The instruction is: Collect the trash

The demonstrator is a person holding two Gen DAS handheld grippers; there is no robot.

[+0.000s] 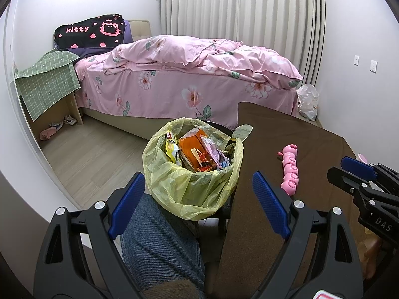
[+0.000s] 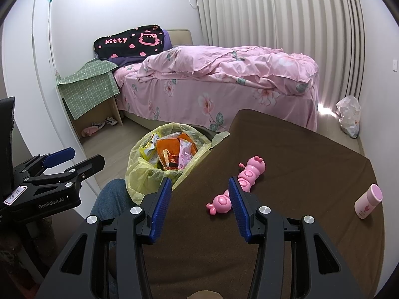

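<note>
Both tools hang empty over the near edge of the brown table. The right gripper has its jaws wide with nothing between them, bare tabletop below. The left gripper is likewise spread wide and empty, above the person's denim-clad knee.

Just ahead of the right gripper's right-hand pad lies a pink caterpillar toy, and well off to the right of it stands a small pink bottle. Neither looks like trash.

Directly beyond the left gripper, beside the table's edge, stands the bin lined with a yellow bag, heaped with snack wrappers. No loose wrapper shows on the table, so the gathering looks largely done.

The next move probably calls for closing the liner: each gripper taking a side of the bag's rim. The thin film could slip or tear.

Farther off, a white plastic bag sits on the floor by the bed.
</note>
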